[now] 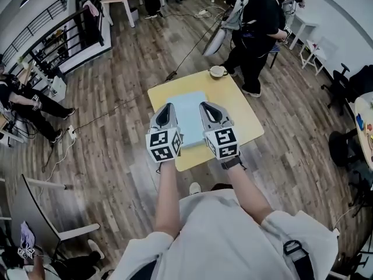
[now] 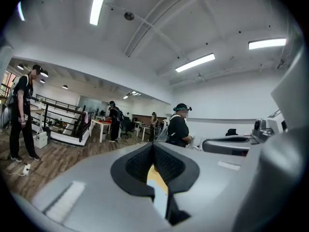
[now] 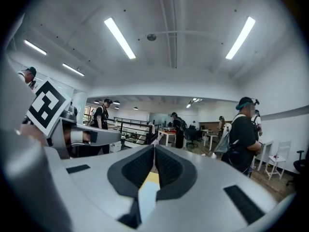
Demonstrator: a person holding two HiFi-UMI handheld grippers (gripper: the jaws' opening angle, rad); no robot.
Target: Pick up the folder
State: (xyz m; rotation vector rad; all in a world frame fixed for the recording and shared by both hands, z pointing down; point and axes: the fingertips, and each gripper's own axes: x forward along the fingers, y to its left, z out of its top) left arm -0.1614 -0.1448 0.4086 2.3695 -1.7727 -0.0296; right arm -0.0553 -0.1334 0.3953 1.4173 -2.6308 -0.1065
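Lowest in the head view, our two bare forearms run up from the pale shirt, nearly parallel, the left forearm (image 1: 167, 197) straight and the right forearm (image 1: 249, 190) angling in, a dark wristband (image 1: 231, 163) at its wrist. Each ends in one marker cube, two in all: the left cube (image 1: 164, 145) and the right cube (image 1: 221, 143), both faced with black-and-white square patterns. Ahead of them, at the frame's centre, the left gripper (image 1: 168, 107) and the right gripper (image 1: 206, 106) point away from us, side by side and apart. The single pale blue folder (image 1: 187, 118) lies flat on the one yellow table (image 1: 239, 101), between and under the two grippers. In the left gripper view the left gripper (image 2: 153, 145) has its dark pads pressed together at the tips, and through the slit nearer us we see the folder (image 2: 160, 204) and the table (image 2: 155, 175) below. The right gripper view shows the same: the right gripper (image 3: 154, 148) is closed tip to tip, with the folder (image 3: 147, 197) and table (image 3: 151, 179) in the slit. One cup (image 1: 218, 71) stands on the table's far corner. Beyond it, at upper right, a person in black (image 1: 256, 28) stands on the wooden floor (image 1: 116, 98).
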